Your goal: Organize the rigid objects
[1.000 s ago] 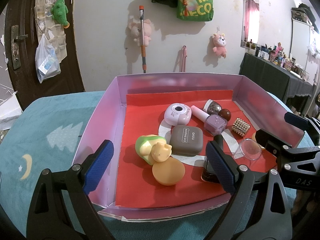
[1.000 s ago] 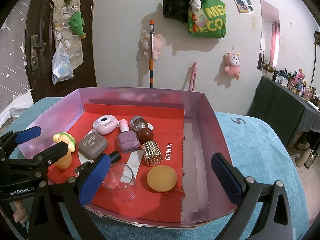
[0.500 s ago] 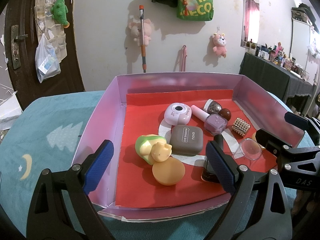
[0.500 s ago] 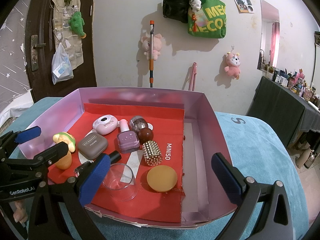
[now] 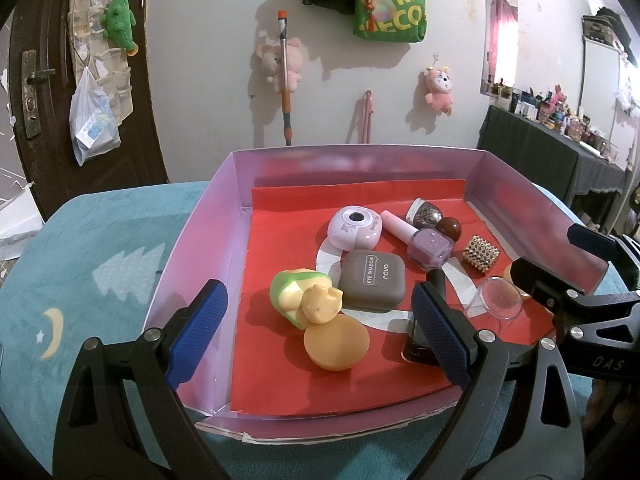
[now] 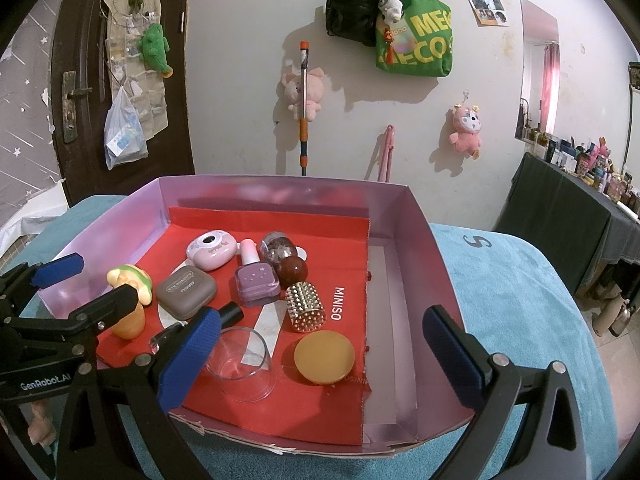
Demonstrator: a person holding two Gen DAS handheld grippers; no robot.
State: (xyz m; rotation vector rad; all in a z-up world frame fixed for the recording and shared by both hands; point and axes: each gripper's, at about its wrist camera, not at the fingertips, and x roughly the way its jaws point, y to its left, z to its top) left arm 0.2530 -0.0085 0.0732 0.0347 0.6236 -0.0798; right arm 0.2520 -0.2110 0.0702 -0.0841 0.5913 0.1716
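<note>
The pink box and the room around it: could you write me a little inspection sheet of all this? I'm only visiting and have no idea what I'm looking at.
Surface: teal blanket with tree and moon prints, under a shallow pink box lined with red paper.
Job's things: eye shadow case, purple nail polish bottle, pink toy camera, studded gold cylinder, clear cup, orange disc, green-and-yellow toy, all loose in the box.
Clutter: nothing seen outside the box.
Grippers: left gripper and right gripper both open, holding nothing, at the near rim.
Cables: nothing seen.
Surroundings: plush toys, green bag on the wall, dark door.
</note>
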